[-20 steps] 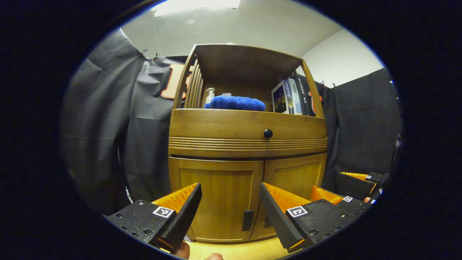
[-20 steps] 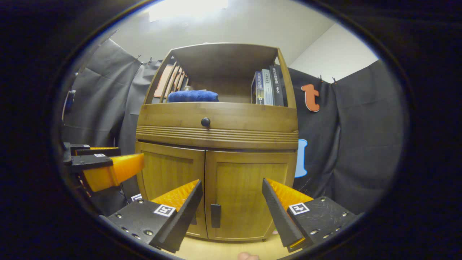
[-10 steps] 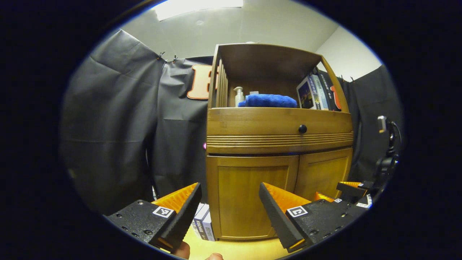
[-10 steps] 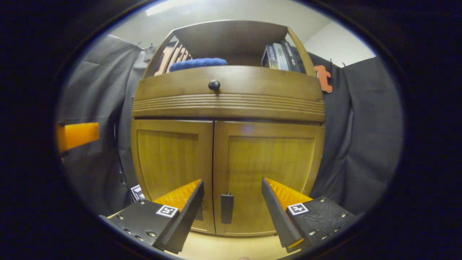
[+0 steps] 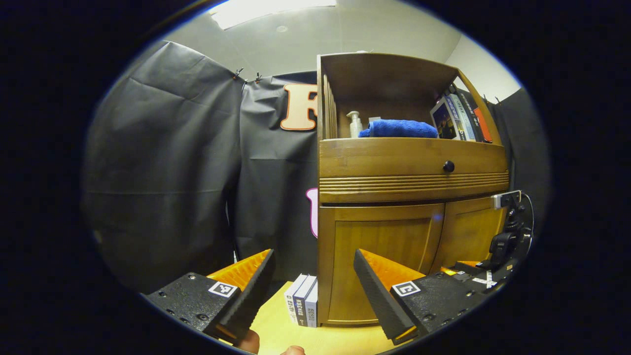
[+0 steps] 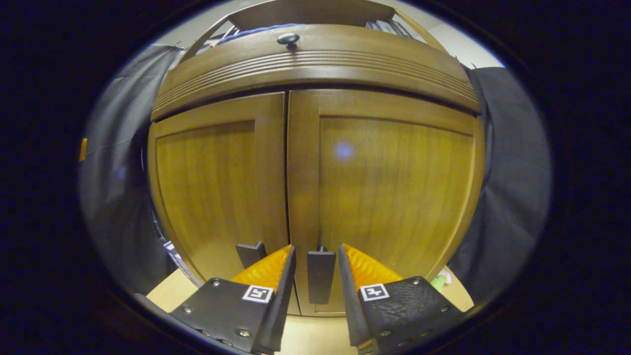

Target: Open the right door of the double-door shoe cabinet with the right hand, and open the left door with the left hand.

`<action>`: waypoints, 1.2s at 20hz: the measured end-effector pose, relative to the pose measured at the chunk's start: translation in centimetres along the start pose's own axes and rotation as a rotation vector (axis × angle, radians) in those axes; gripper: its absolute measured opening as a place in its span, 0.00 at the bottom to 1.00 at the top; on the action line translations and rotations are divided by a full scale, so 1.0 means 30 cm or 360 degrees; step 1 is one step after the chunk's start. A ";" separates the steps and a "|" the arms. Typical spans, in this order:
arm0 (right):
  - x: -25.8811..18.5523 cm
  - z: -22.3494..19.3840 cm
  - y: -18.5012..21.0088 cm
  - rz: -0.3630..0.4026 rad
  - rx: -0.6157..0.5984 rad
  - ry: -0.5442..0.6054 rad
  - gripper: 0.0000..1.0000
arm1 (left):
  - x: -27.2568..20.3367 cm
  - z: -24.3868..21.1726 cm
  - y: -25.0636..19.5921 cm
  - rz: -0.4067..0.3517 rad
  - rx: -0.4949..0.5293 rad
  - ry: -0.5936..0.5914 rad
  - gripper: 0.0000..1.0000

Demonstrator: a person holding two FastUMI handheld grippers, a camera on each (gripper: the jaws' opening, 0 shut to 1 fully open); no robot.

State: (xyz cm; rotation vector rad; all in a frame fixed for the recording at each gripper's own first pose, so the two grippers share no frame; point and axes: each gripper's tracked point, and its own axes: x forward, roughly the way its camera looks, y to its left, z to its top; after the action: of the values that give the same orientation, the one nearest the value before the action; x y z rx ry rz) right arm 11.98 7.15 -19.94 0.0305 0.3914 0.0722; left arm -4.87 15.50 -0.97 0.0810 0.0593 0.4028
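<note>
Right gripper point(image 6: 315, 276) straddles the right door's handle point(image 6: 320, 276), fingers narrowed, perhaps not yet touching. Both doors closed. Left gripper point(image 5: 313, 281), fingers spread, hangs near the shoe cabinet's point(image 5: 409, 197) left corner.

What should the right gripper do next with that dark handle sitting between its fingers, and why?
Probably close the right gripper on the dark flat handle of the right wooden cabinet door, then pull. Its fingers flank the handle with small gaps on either side, so it isn't gripped yet, and both doors look shut.
</note>
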 end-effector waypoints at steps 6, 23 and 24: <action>0.051 -0.028 -0.015 -0.0091 0.0012 0.0002 0.28 | 0.022 -0.010 0.015 0.0026 -0.0011 0.0018 0.96; -0.128 -0.064 -0.072 -0.0178 0.0098 0.0026 0.27 | -0.024 0.007 -0.134 -0.0134 -0.0031 0.0003 0.96; -0.141 -0.065 -0.077 -0.0180 0.0103 0.0027 0.27 | -0.033 0.007 -0.141 -0.0149 -0.0030 0.0003 0.97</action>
State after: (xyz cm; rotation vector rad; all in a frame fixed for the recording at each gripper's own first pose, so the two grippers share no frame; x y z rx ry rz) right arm 7.48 4.55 -20.24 0.0715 0.4115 -0.0522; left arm -4.11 11.23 -1.11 0.0592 0.0611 0.3098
